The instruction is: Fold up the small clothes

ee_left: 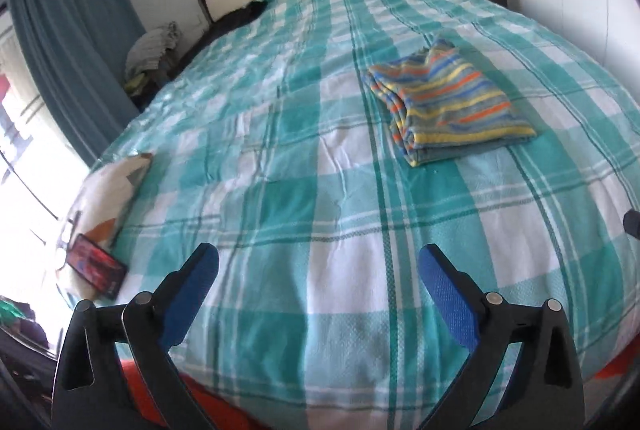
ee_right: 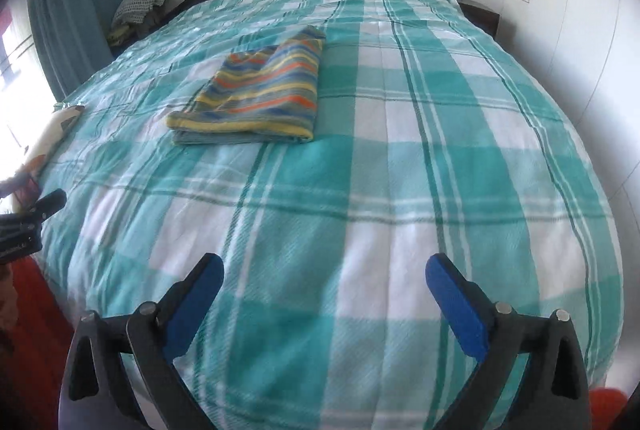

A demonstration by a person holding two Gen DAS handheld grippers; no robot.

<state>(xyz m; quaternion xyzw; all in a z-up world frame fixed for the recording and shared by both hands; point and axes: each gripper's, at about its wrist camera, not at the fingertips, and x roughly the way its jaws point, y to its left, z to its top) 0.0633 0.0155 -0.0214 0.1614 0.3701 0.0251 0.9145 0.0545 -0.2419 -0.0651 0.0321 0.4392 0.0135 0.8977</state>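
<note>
We find the shirt (ee_left: 448, 102) folded on the bed (ee_left: 280, 190); left gripper (ee_left: 318, 270) and right gripper (ee_right: 324, 274) gape empty.

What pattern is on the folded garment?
Orange, yellow and blue stripes on the folded garment, clearest in the left wrist view.

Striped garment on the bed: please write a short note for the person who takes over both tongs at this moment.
Left tongs: open, nothing between the pads, above the near end of the bed.
Right tongs: open, empty, also above the near end.
Striped garment: lies folded in a flat packet on the checked bedspread, apart from both tongs.
Done: this piece looks folded and released.
Left: no other unfolded small piece shows on the bedspread; check beside the bed for more.
</note>
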